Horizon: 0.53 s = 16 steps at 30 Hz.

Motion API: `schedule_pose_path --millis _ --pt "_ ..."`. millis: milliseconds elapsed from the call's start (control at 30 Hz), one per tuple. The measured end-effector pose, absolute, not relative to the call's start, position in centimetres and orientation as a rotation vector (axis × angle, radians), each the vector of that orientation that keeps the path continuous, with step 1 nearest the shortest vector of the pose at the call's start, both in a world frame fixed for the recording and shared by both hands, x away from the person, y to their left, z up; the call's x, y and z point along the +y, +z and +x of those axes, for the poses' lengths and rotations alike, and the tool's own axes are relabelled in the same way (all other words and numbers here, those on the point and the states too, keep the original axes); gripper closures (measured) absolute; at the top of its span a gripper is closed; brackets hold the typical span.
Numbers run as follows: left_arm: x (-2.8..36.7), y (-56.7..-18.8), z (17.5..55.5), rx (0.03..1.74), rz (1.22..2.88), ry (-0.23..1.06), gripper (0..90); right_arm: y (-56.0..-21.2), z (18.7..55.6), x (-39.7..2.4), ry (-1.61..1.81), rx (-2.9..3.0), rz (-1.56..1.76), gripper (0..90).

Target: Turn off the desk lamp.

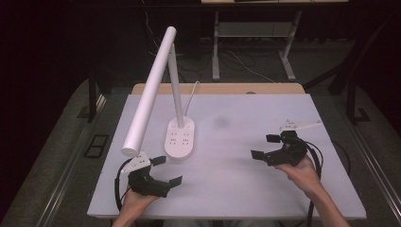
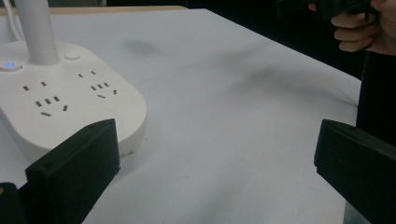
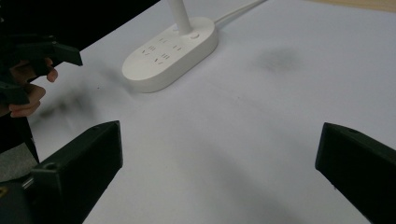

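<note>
On lamp base [image 2: 60, 107], no legible writing

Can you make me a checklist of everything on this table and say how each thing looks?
Surface: white table top, with a faint dark smudge near the middle.
Job's things: white desk lamp; its oval base has sockets on top, a small blue light glows on it, and its long tube head tilts over the left side.
Clutter: nothing seen.
Grippers: left gripper open, empty, just in front of the base; right gripper open, empty, at the right of the table, each held in a hand.
Cables: white lamp cord runs off the far edge; black cables trail from both grippers.
Surroundings: dark room, another table's legs behind, loose wires on the floor.
</note>
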<state>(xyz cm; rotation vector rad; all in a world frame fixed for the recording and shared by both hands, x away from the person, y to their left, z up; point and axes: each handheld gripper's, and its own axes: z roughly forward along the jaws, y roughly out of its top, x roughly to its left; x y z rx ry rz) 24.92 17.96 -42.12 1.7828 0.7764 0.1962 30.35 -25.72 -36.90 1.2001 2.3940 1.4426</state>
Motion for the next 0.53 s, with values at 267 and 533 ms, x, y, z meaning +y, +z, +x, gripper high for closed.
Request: schedule_pose_path --millis 267,533 --pt "18.0 -42.1 24.9 0.776 1.788 0.199 0.0 -37.9 27.2 -27.7 1.459 2.338 1.236 0.7" --pt "17.9 -42.1 25.0 0.775 1.789 0.197 0.0 -39.4 24.6 -28.8 1.429 2.301 1.279 0.7"
